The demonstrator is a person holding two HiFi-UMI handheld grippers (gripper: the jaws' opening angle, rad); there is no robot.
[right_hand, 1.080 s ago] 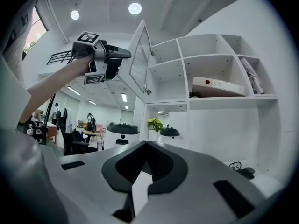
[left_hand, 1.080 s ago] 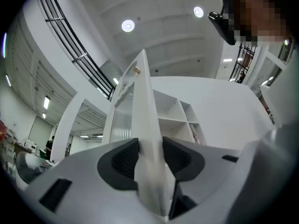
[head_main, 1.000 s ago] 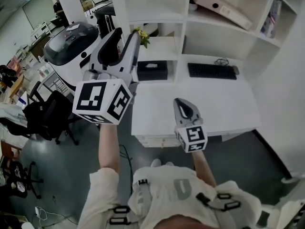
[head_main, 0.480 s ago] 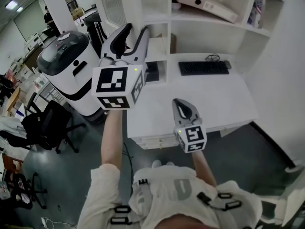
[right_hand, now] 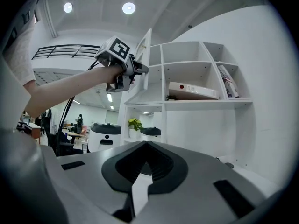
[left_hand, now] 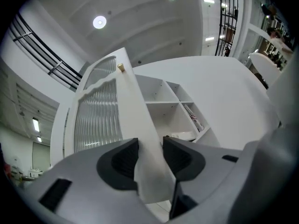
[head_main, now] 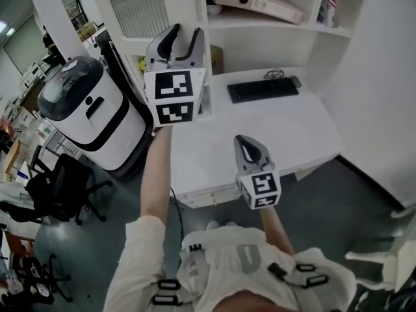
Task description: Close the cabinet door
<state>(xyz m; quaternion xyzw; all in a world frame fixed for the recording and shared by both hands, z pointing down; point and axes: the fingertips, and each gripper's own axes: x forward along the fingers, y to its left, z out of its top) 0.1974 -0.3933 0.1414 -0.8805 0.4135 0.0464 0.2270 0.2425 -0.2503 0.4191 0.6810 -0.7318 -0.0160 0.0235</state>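
Two claws are in view, but only one is working. Our left claw (head_main: 181,36) is clamped on the free edge of the cabinet door (left_hand: 138,111). In the left gripper view the white edge stands squeezed between the two jaws. The ribbed glass panel (left_hand: 96,115) spreads out to the left of those jaws and above them. To their right, past the door's edge, we see the open compartments of the cabinet (left_hand: 164,107). So the door is still swung out and does not yet lie against the shelving.

We judge the grasp made and the swing at most partly made. How much arc remains we cannot tell, but a clear wedge of open space shows between door and cabinet front.

Our right claw (right_hand: 145,169) is closed on itself with nothing between its jaws. It sits low over the counter (head_main: 260,135), below the left claw and to its right, and takes no part that we can see. From its own view the left claw sits high and to the left on the door's edge, with a flat box (right_hand: 194,90) on a shelf further right.

What is left, as we judge it, is to carry the edge on toward the cabinet until door meets frame. Then we would part the left claw's jaws and draw it clear, since a jaw straddling the edge could get pinched in the closing gap.
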